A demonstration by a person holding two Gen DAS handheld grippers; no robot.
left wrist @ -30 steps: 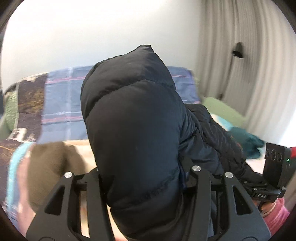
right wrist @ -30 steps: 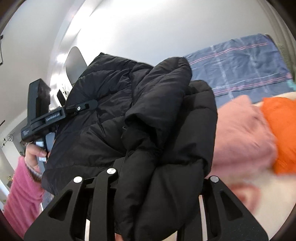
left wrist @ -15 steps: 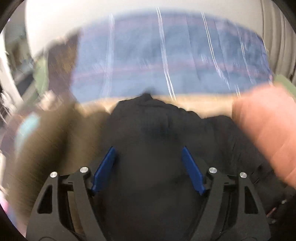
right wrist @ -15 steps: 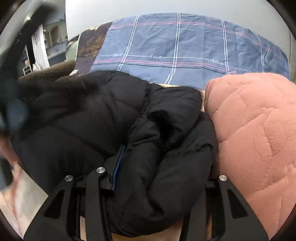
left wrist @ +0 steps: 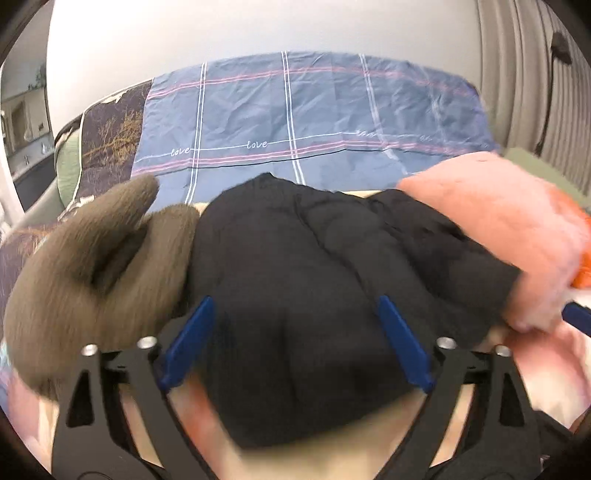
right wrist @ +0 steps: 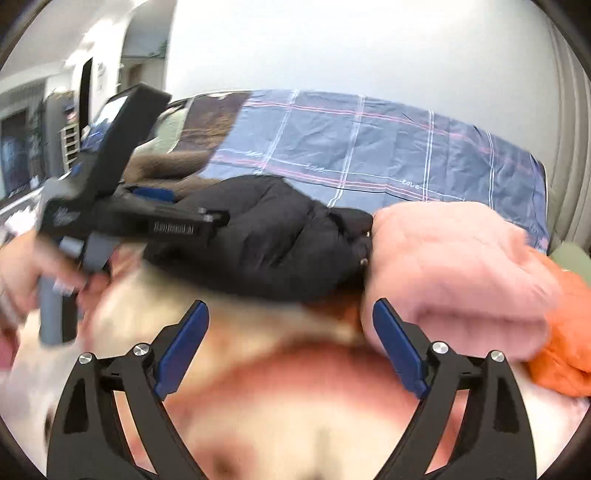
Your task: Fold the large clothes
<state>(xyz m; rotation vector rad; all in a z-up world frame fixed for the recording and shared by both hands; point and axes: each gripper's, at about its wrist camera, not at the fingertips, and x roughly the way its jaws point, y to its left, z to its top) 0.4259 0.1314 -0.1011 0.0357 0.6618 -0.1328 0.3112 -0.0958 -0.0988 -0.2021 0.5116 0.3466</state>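
A plain white wall [left wrist: 221, 33] rises behind a bed, and pale pleated curtains [left wrist: 524, 74] hang at the right edge. Across the back of the bed lies a blue plaid sheet with pink and white stripes [left wrist: 303, 110], printed with the word "love", and beside it on the left a dark cloth with a golden tree pattern [left wrist: 110, 140]. The nearer part of the bed surface is cream and pinkish, and blurred.

The black quilted puffer jacket [left wrist: 314, 295] lies bundled on the bed in the middle. A brown fuzzy garment [left wrist: 88, 266] touches it on the left, and a pink fleecy garment [right wrist: 454, 273] presses against it on the right. Just beyond the pink one sits an orange garment [right wrist: 565, 339].

The left gripper [left wrist: 295, 339] hovers over the near end of the jacket with its blue-padded jaws spread wide on either side of the bulge; in the left wrist view the pads do not pinch the fabric. From the right wrist view the same tool shows as a black body held in a hand [right wrist: 22, 266], reaching onto the jacket's left side.

The right gripper [right wrist: 291, 343] has its jaws wide apart too, holding nothing, just short of the jacket's near edge; its right finger [right wrist: 399, 350] is next to the pink garment.
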